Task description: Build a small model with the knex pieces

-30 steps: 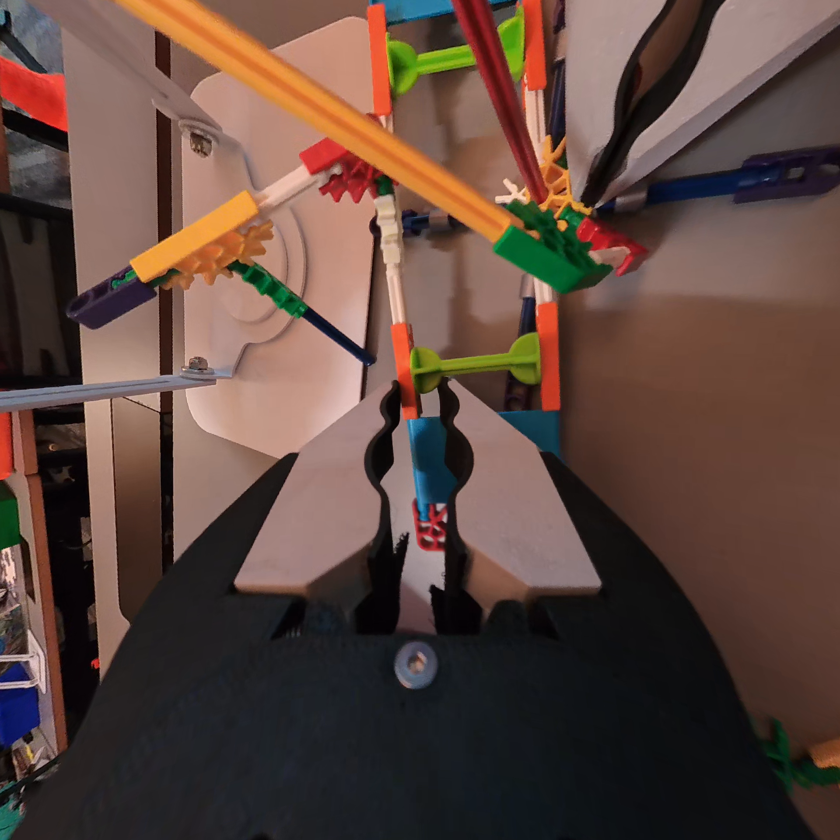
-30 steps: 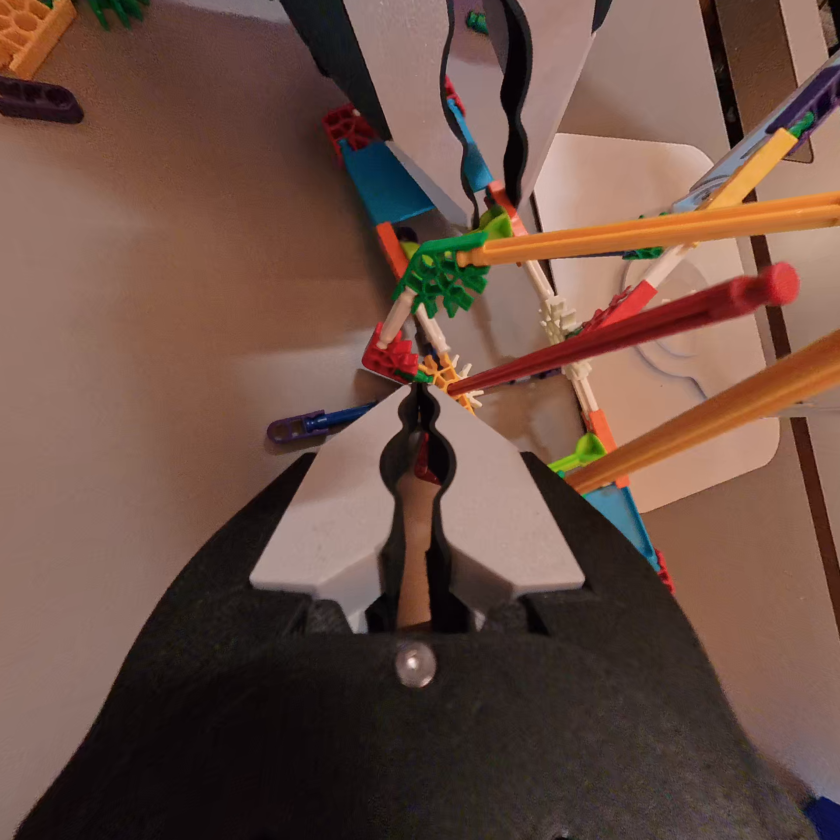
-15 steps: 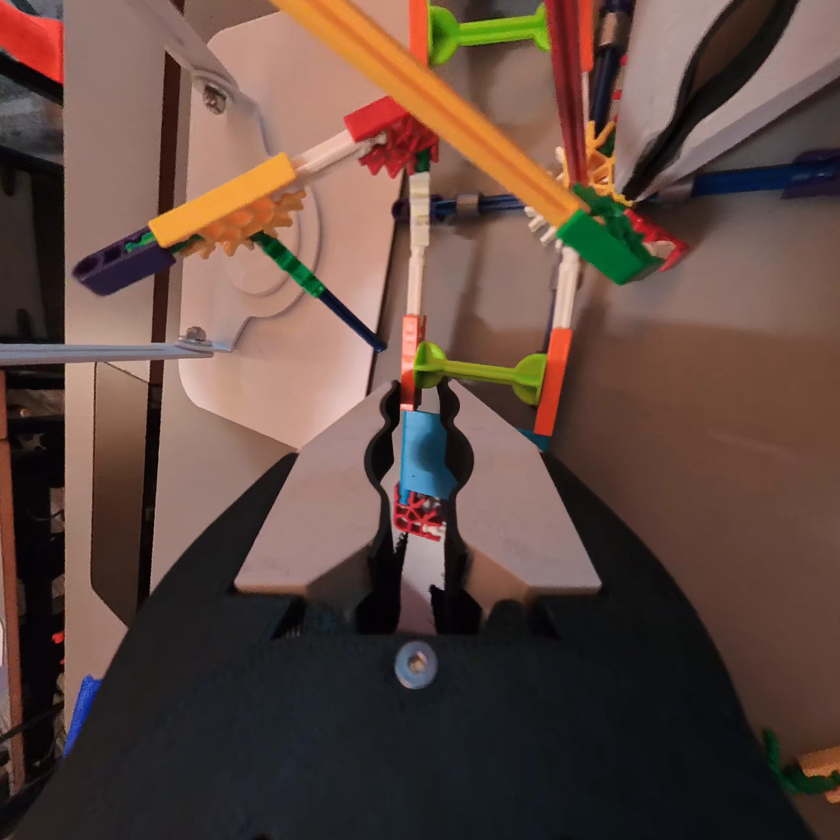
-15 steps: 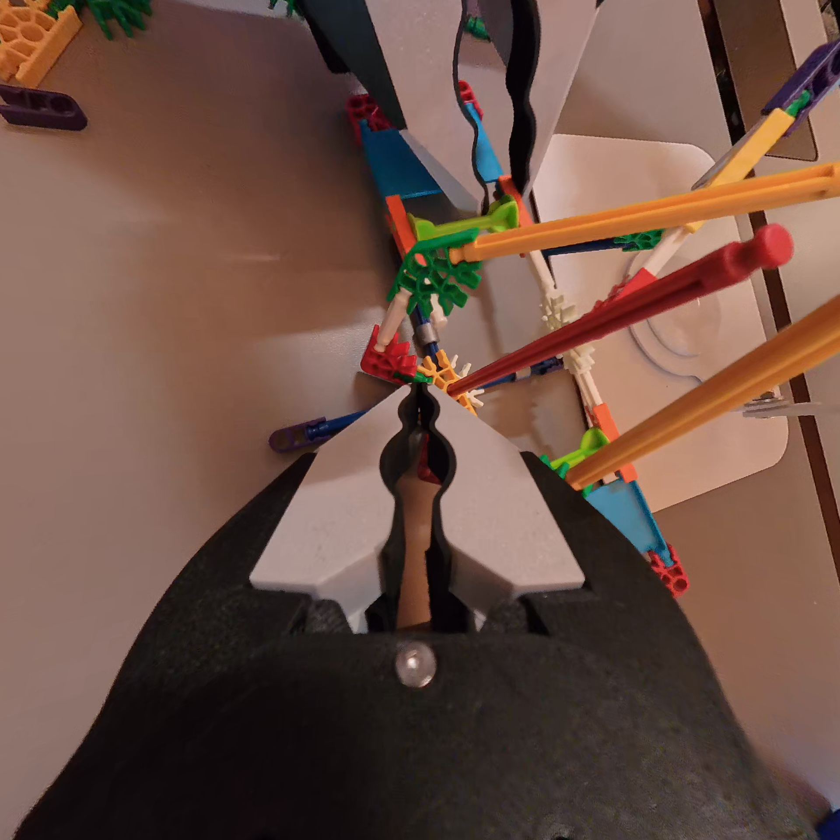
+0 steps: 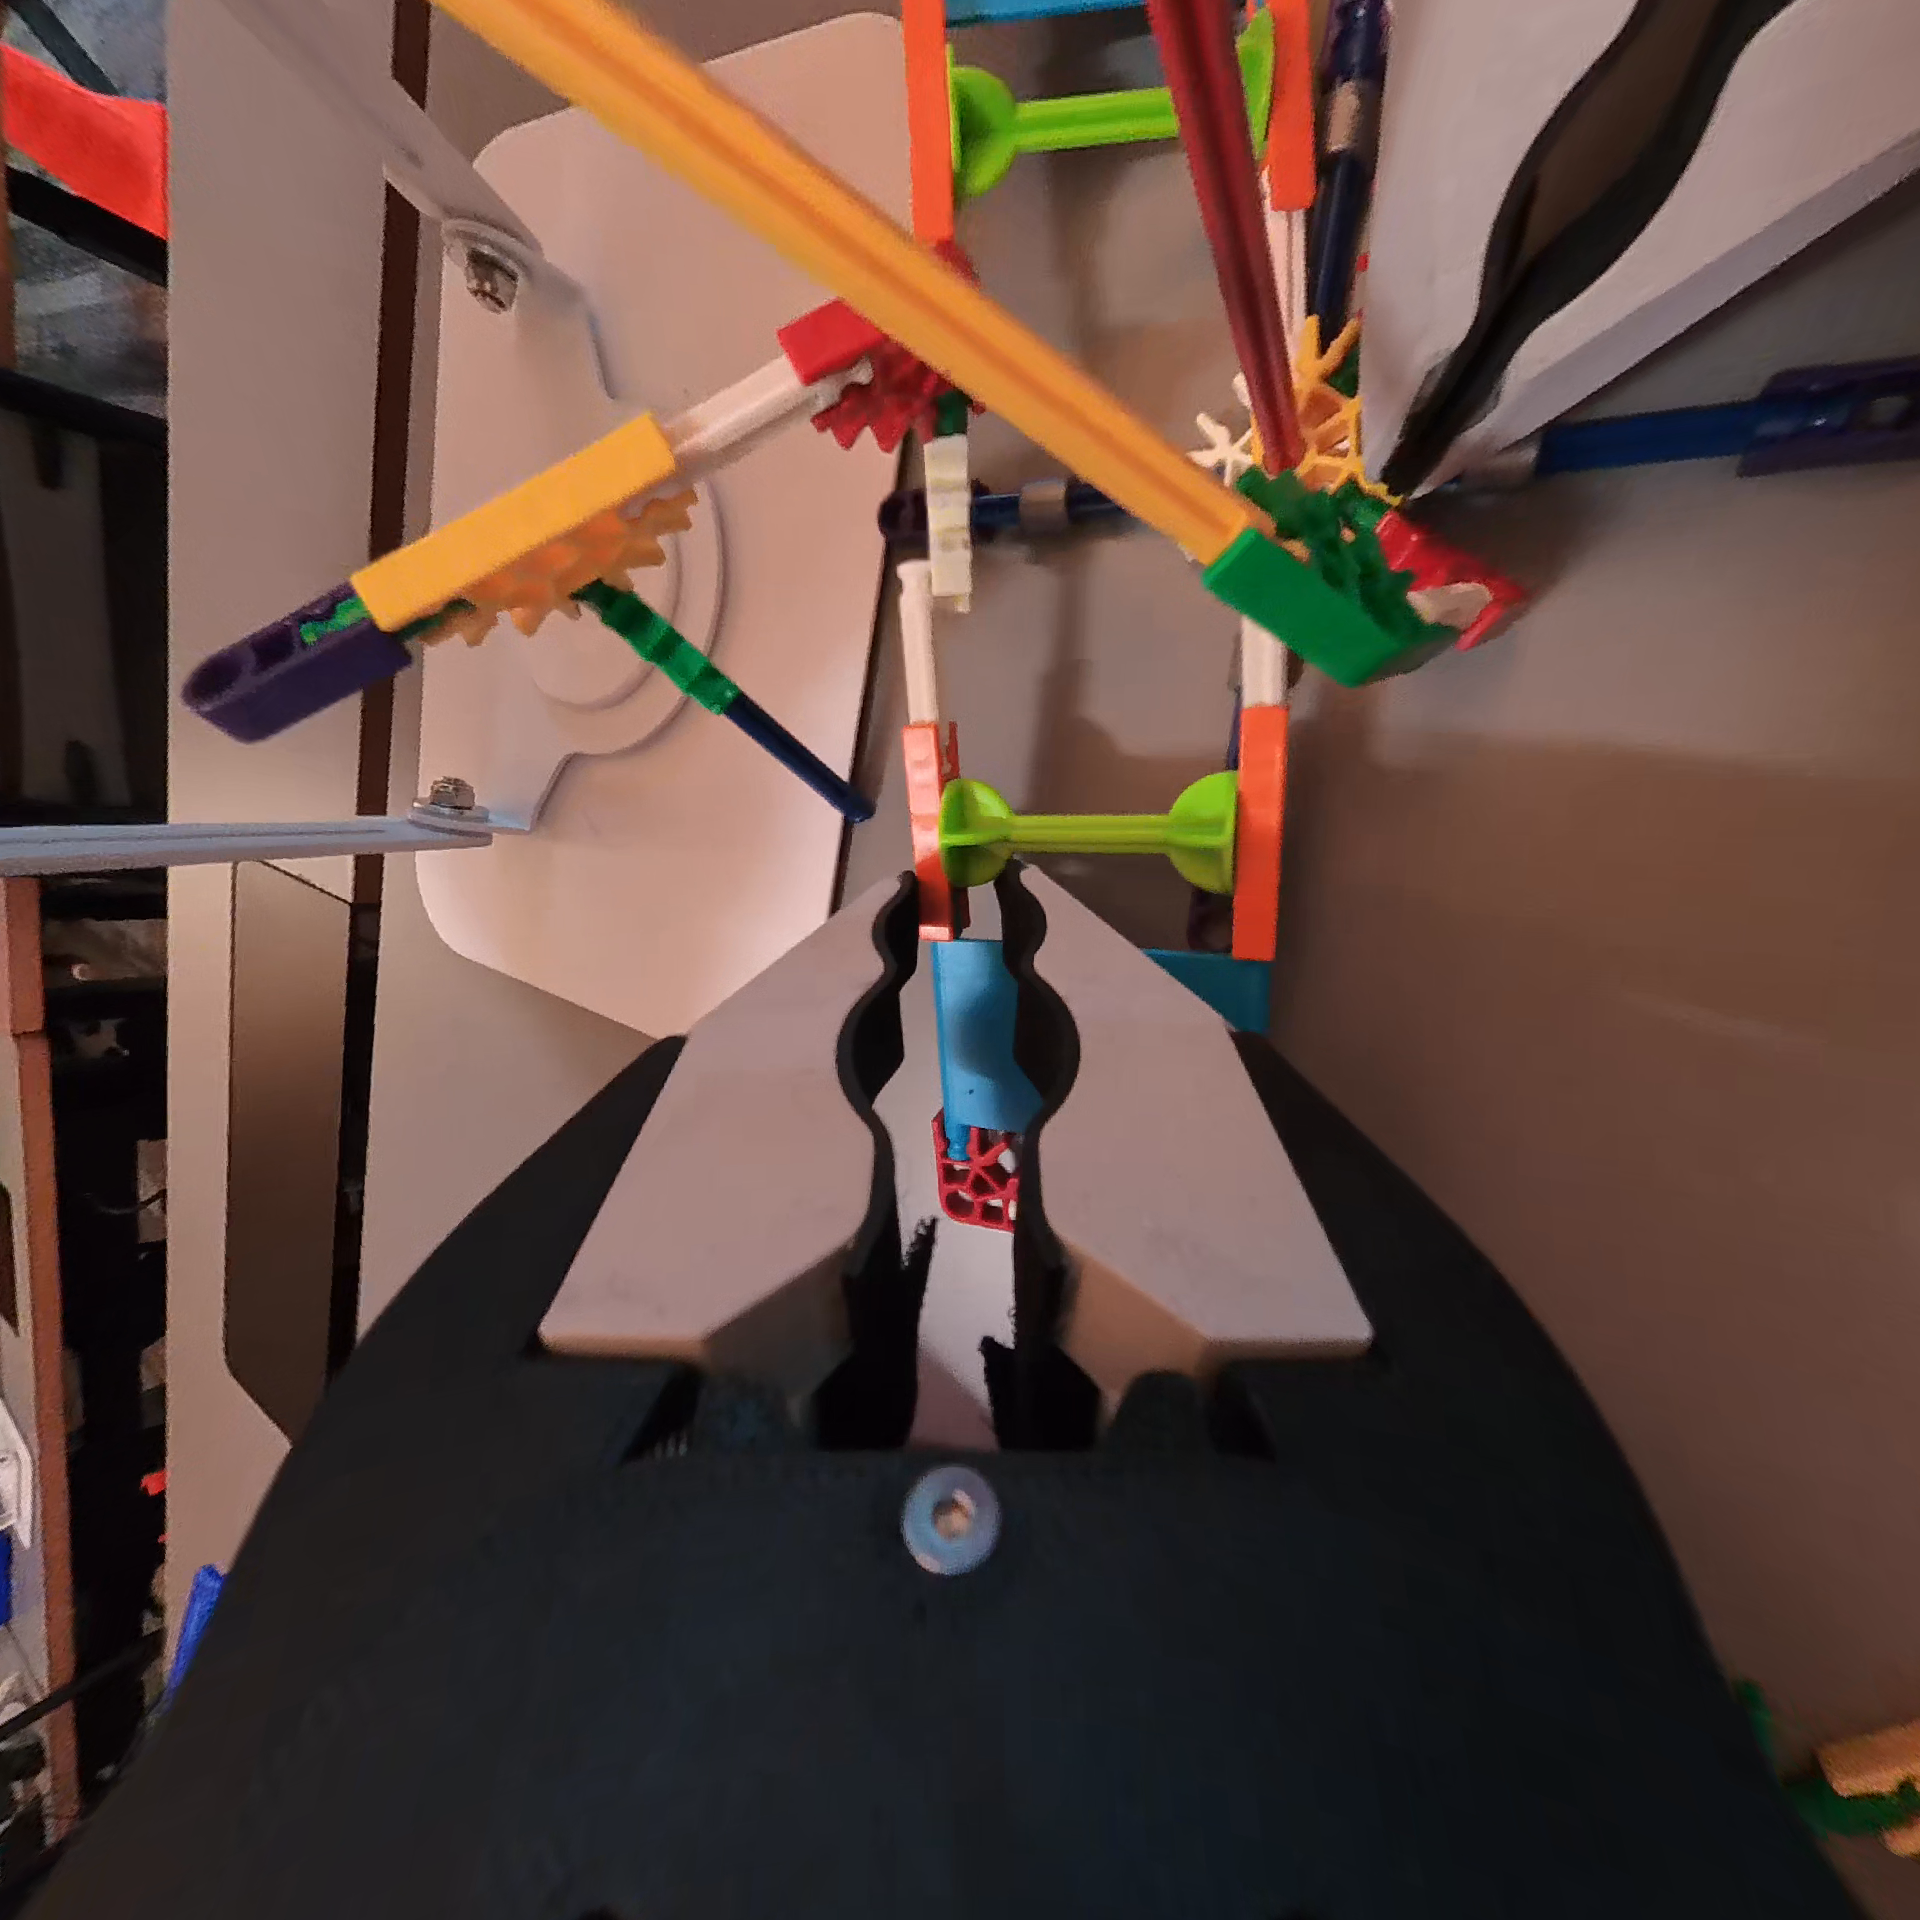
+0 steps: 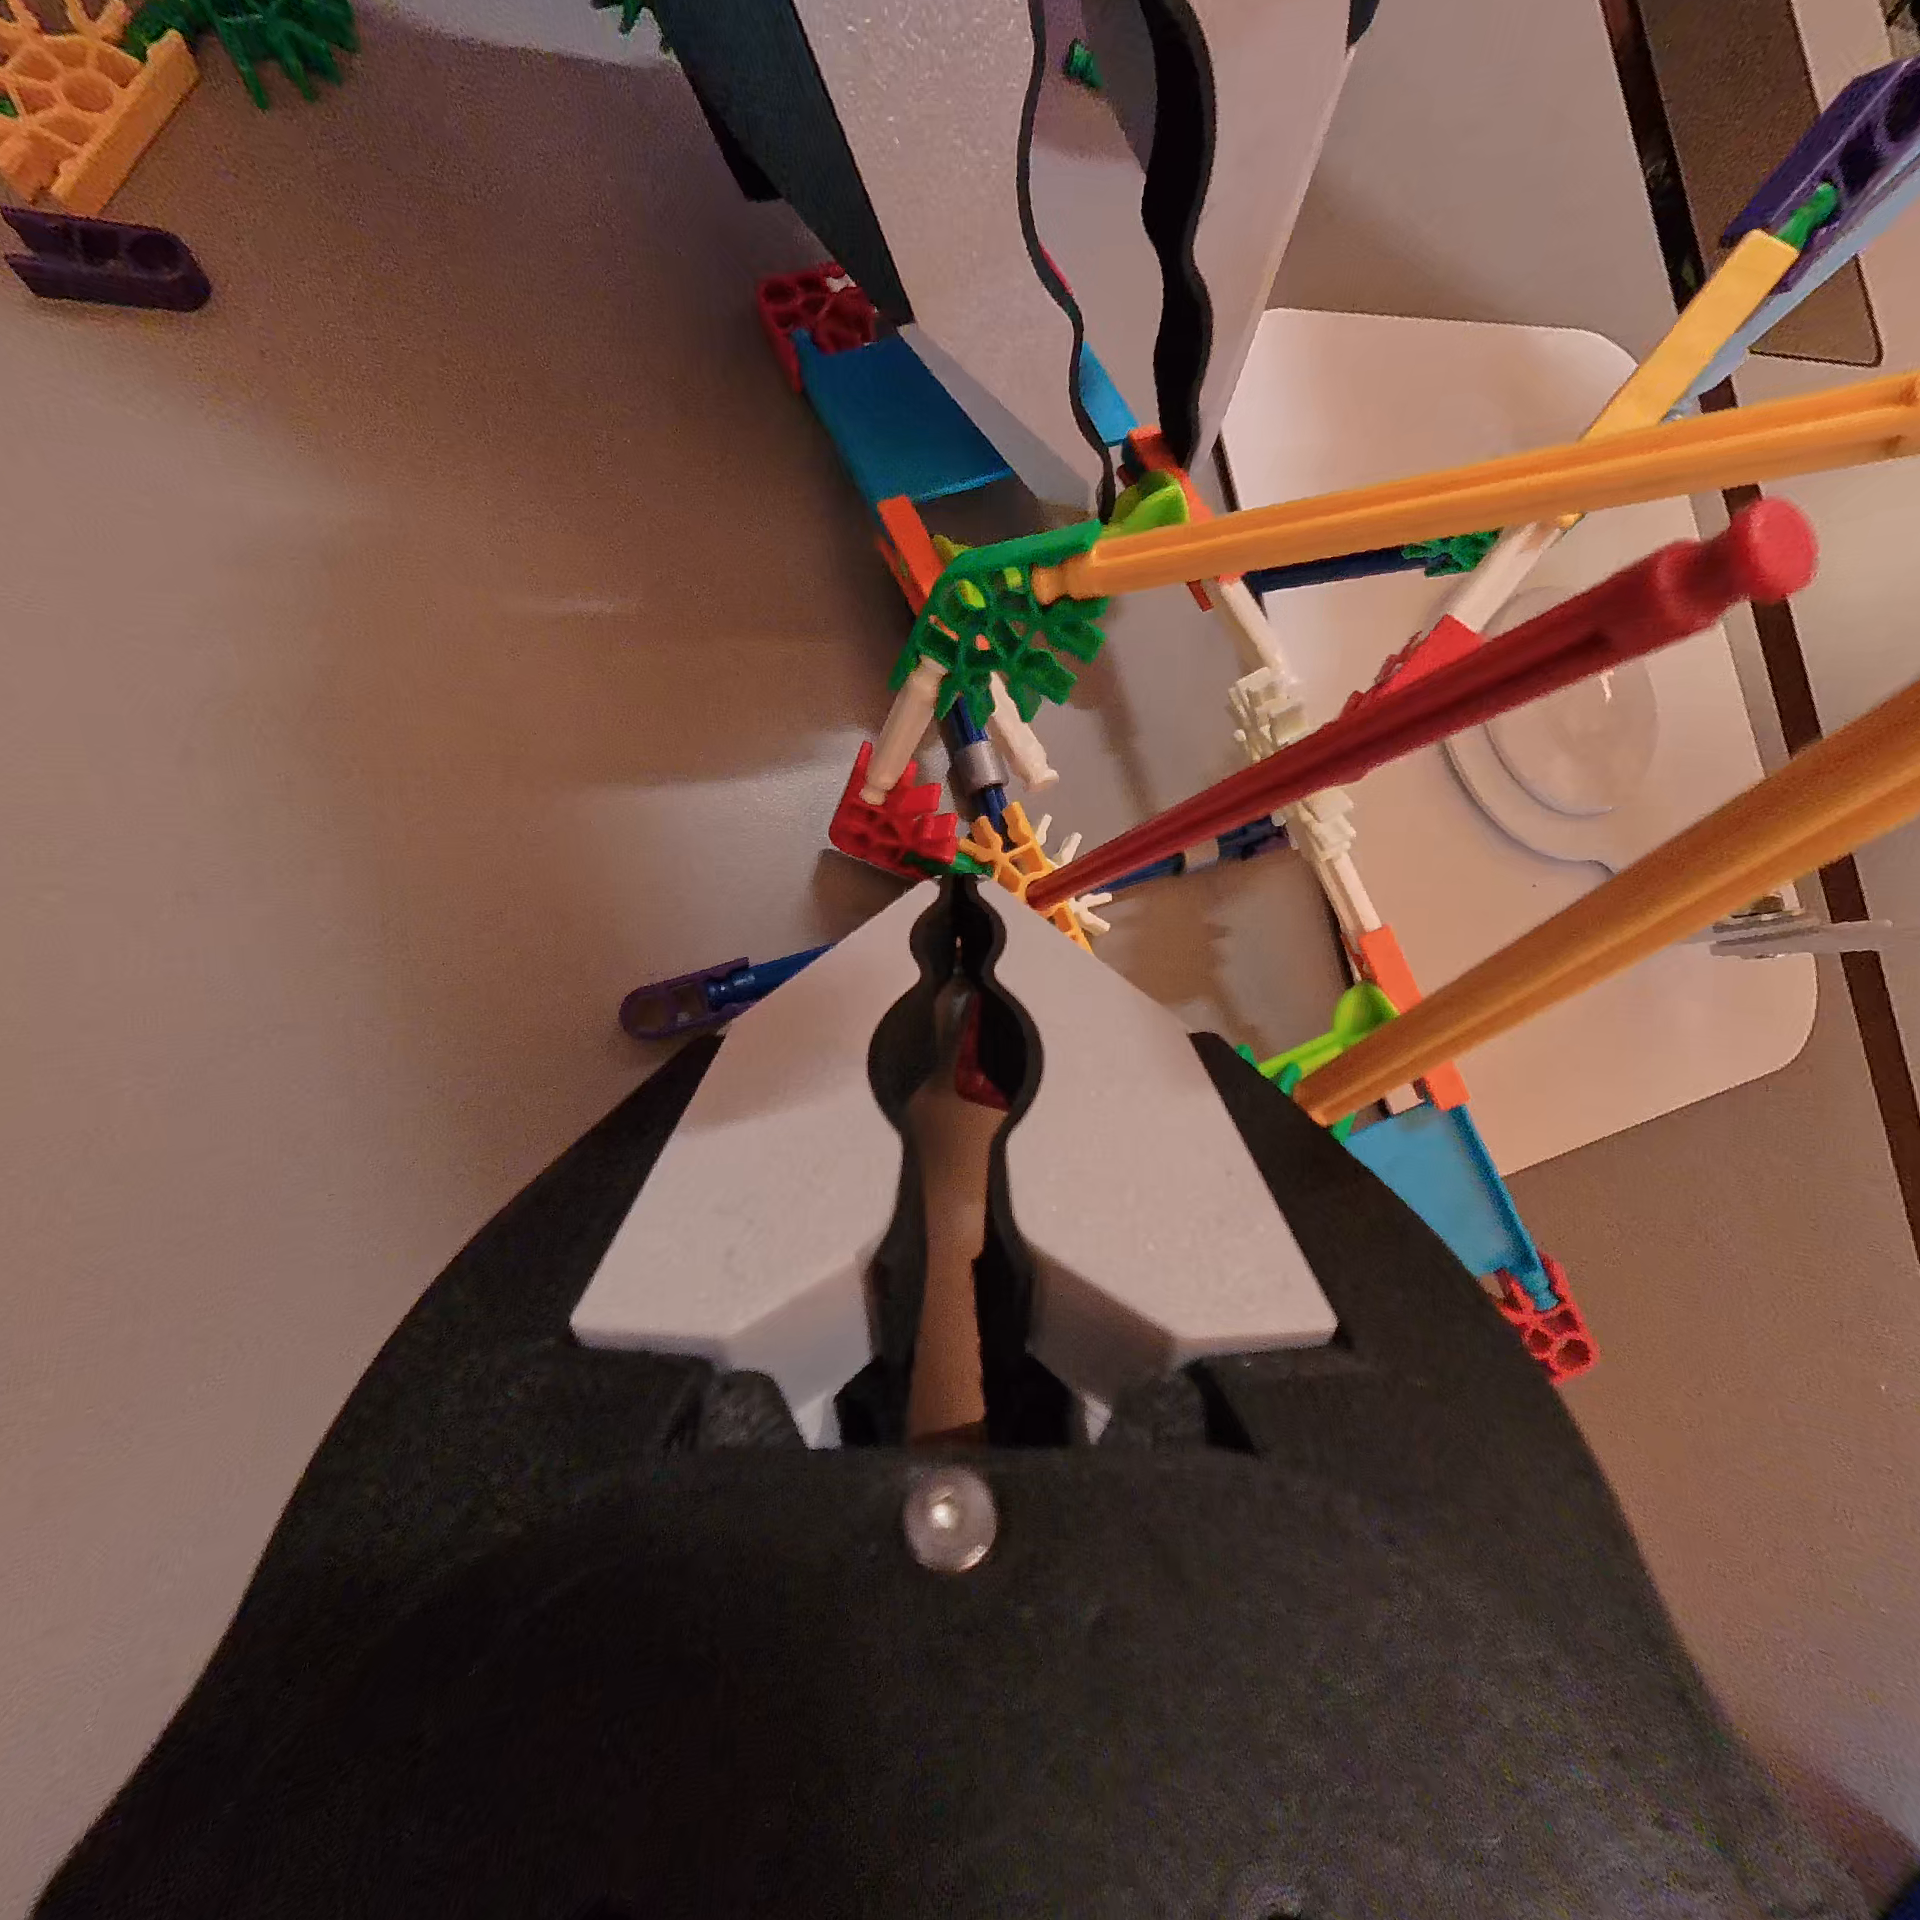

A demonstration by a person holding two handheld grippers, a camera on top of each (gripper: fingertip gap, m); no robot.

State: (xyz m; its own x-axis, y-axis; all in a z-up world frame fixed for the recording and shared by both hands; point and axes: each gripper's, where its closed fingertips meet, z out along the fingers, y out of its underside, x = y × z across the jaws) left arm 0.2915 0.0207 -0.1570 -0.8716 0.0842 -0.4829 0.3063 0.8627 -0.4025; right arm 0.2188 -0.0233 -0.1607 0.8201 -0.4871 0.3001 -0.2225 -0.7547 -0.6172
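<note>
A rod-and-connector toy model fills both views. My left gripper is shut on its orange connector and blue panel, with a red connector between the fingers. A lime rod crosses to a second orange connector. My right gripper is shut on the model's joint of red connector and yellow connector. A long orange rod, a dark red rod and a green connector rise toward the camera. Each gripper shows in the other's view: right gripper, left gripper.
The model rests on a tan table. A white stand base lies under its far side, also in the left wrist view. Loose yellow, purple and green pieces lie at the table's far left. Shelving is beyond the edge. My right fingertips sit around 9 centimetres from my left ones.
Both grippers keep their hold. The model tilted slightly half a second ago and has swung back; the left view is nearly as it was a second ago.
</note>
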